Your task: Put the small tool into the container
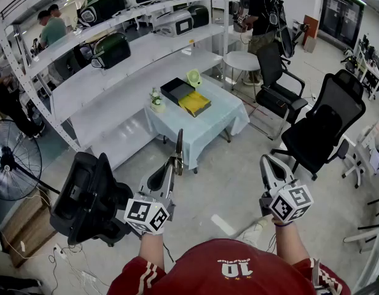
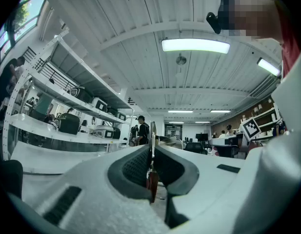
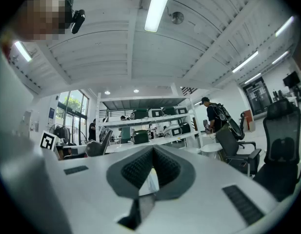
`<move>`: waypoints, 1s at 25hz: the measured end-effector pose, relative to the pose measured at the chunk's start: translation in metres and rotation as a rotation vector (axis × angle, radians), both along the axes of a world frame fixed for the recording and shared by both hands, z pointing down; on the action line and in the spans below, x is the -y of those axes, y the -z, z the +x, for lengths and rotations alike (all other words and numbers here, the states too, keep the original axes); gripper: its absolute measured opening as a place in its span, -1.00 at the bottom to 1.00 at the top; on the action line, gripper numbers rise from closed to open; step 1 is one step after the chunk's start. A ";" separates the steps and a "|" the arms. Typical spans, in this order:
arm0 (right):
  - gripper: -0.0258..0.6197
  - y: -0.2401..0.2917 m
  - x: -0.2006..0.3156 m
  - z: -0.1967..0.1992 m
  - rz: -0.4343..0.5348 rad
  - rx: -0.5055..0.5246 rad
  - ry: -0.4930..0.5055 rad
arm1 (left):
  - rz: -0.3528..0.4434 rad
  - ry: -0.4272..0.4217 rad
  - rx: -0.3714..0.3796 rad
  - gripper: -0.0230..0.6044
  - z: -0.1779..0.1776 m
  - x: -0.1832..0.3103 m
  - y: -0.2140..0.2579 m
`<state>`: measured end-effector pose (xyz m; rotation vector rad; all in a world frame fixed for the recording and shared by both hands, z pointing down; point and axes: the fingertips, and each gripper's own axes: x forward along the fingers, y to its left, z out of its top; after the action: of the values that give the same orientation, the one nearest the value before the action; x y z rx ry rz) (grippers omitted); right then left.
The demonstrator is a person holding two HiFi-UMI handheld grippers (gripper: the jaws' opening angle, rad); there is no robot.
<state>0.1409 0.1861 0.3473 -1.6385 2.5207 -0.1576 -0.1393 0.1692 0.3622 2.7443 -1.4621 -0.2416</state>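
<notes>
Between the jaws of your left gripper (image 1: 174, 161) sits the small tool (image 1: 179, 143): a thin metal blade with a reddish lower part, pinched on both flat sides and sticking out past the tips. Pick-up: done, by the look of it. Your right gripper (image 1: 267, 162), level with the left and well to its right, has its jaws pressed together on nothing. Ahead of both tips, well apart from them across the floor (image 1: 238, 183), stands the small table (image 1: 207, 125). On it are a black open box (image 1: 175, 89) and, right beside it on the side nearer your grippers, a yellow tray (image 1: 195, 103). Which of the two is the container meant cannot be told from here. Left to do, as judged: carry the tool forward to the table, bring the left tips over the container, let go. Placement not yet begun; call it roughly the first half of the job complete.
</notes>
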 end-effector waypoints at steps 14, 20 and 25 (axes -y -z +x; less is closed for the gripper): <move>-0.91 0.006 -0.006 -0.012 -0.007 0.016 0.039 | 0.008 0.004 -0.038 -0.86 -0.009 -0.001 0.000; -0.91 0.005 -0.002 -0.031 -0.022 0.017 0.107 | 0.004 0.018 -0.052 -0.86 -0.017 0.001 -0.004; -0.91 -0.002 0.005 -0.033 -0.042 0.004 0.111 | -0.014 0.025 -0.064 -0.86 -0.018 0.003 -0.011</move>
<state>0.1082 0.1814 0.3496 -1.5111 2.6234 -0.2264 -0.1577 0.1659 0.3735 2.6827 -1.4771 -0.3161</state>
